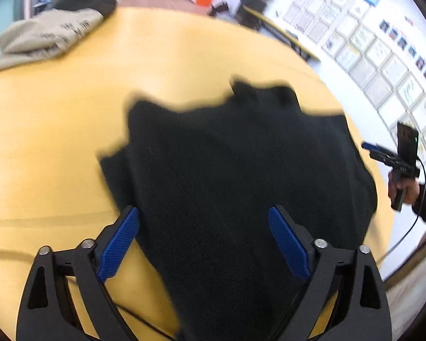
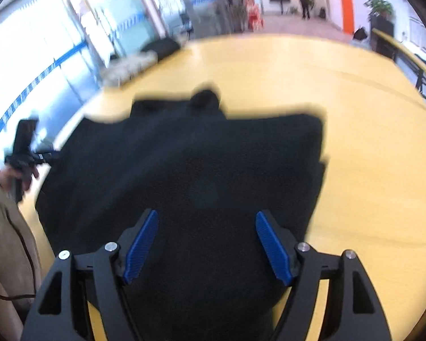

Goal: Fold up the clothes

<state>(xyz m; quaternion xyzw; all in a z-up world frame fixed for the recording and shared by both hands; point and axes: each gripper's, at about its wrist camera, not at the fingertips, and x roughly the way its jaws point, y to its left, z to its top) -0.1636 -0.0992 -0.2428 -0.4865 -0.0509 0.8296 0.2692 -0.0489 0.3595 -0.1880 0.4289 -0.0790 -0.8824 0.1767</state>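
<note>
Now I am hovering both tongs, left tongs (image 1: 204,241) and right tongs (image 2: 207,244), spread wide and gripping nothing, over the black garment (image 1: 241,170) lying on the yellow tabletop (image 1: 56,142), likely lining up another fold.

big yellow wooden table (image 1: 71,130), white wall (image 1: 363,42) covered in framed papers and small photos, orange pillar (image 2: 346,2), potted plants (image 2: 379,5), glass partitions with blue stripes (image 2: 42,65), pale floor down a bright hallway (image 2: 292,22)
</note>
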